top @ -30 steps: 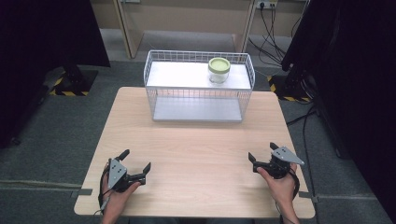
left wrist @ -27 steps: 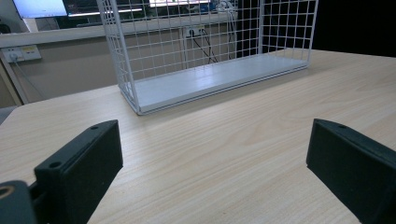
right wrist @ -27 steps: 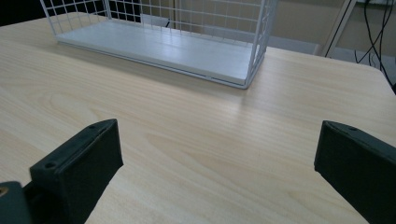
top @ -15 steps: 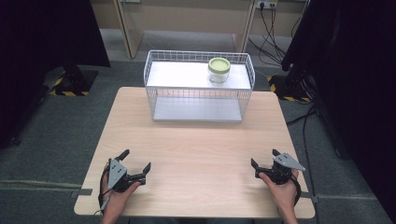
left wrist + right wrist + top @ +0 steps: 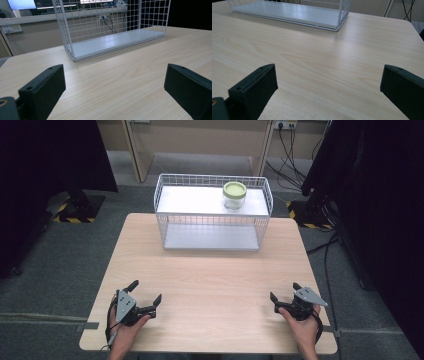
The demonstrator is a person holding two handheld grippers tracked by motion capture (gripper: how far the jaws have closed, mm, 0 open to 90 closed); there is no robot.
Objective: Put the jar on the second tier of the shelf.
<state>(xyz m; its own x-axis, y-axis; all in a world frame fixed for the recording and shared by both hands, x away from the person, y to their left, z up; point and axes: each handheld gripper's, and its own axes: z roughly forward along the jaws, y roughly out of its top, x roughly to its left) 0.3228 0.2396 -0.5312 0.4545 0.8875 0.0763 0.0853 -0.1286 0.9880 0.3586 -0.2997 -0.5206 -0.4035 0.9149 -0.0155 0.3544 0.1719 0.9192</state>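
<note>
Tongs rested released at the table's (image 5: 210,270) near corners: left tongs (image 5: 146,296), right tongs (image 5: 285,292). A green-lidded jar (image 5: 234,195) stood in the wire basket (image 5: 165,215) at the far edge.

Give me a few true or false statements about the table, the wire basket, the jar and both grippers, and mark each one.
1. The jar with the green lid sits on the wire basket's upper shelf. True.
2. The left gripper is shut on the jar. False: it is open, holding nothing.
3. The right gripper is open, near the table's front edge. True.
4. The jar lies on its side. False: it stands upright.
5. The basket stands at the table's near edge. False: it stands at the far edge.
</note>
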